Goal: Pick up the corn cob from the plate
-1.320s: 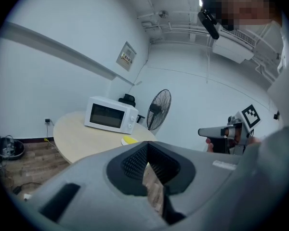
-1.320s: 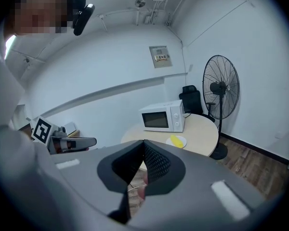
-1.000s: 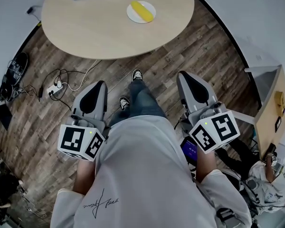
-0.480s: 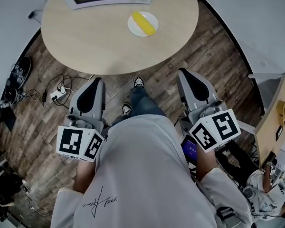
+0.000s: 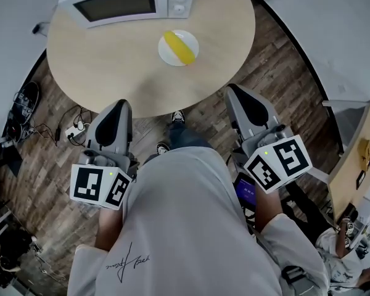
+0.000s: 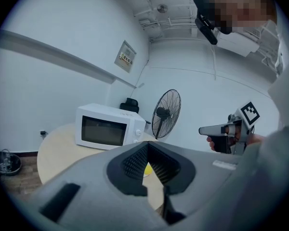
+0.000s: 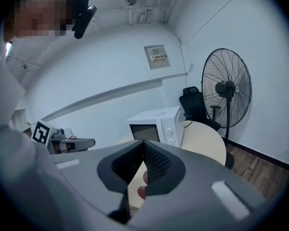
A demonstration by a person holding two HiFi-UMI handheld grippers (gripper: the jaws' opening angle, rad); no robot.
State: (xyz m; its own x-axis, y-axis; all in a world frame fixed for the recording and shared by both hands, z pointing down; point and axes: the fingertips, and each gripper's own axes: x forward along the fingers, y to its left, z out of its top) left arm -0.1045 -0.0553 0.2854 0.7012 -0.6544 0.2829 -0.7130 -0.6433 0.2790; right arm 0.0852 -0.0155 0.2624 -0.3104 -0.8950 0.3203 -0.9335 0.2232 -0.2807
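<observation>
None of the pick-up is done yet, as far as we can see: the corn cob [image 5: 176, 47] lies flat on its white plate [image 5: 192, 42]. That plate sits on the round table [image 5: 111, 73] just in front of the microwave [image 5: 120, 2], toward the far half of the tabletop from where we stand. Both tools are well apart from it, held low beside our body over the wooden floor [image 5: 277, 73], with their tips about at the table's near edge in the head view. We read the left hand-held gripper [image 5: 118, 106] as closed, its two ribbed pads meeting at the tips with nothing pinched between them, and the right hand-held gripper [image 5: 237, 95] is likewise closed and carries nothing. What is left, in our judgement, is nearly everything: reach in over the table, spread one pair of jaws, bring them down around the cob, squeeze, and lift it clear of the plate. The cob's long axis runs on a diagonal in the head view, from upper left to lower right, so one end points toward the microwave and the other back toward our right side, and it spans most of the plate. We think a grip across its middle, square to that diagonal, would suit it best
</observation>
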